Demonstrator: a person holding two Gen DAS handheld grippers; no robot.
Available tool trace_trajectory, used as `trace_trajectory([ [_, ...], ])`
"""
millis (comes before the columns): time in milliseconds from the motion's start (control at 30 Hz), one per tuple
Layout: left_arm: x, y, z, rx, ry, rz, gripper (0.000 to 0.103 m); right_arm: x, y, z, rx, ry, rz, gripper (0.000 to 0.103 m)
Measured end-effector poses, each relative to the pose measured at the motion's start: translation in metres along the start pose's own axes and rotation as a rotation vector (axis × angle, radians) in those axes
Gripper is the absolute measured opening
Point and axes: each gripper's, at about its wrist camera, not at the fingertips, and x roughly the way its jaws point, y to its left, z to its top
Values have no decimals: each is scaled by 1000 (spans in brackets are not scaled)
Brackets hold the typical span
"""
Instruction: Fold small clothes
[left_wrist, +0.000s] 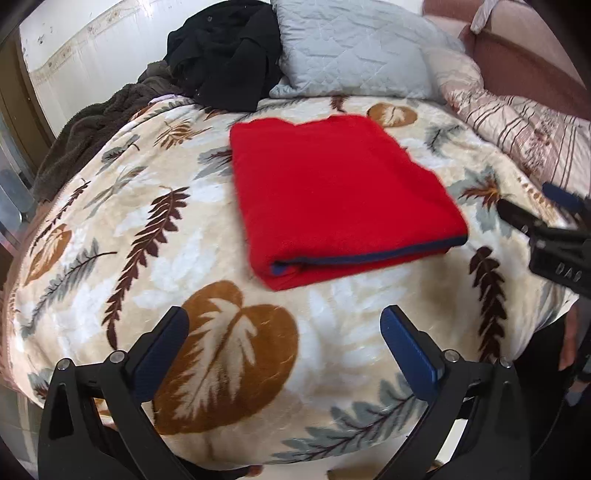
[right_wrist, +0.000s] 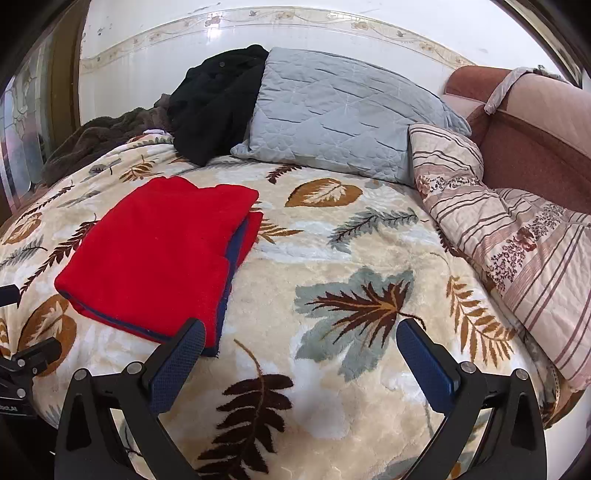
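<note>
Both my left gripper (left_wrist: 284, 347) and right gripper (right_wrist: 301, 352) gape empty; red garment (left_wrist: 332, 192) at 12 looks soft, light, floppy, so I'd pinch its navy-trimmed edge.

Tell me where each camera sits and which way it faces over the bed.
Left wrist: on the left gripper, facing up the bed at the folded red garment; own open fingers and the right gripper at right show.
Right wrist: on the right gripper, facing the leaf blanket, garment left; own open fingers show.
Shared: garment, blanket, grey pillow, black clothing.
</note>
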Motion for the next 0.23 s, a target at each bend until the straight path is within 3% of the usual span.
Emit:
trace_trajectory([
  [233, -7, -10, 8, -22, -13, -40, 103, -1, -6, 0, 20, 2, -4, 103],
])
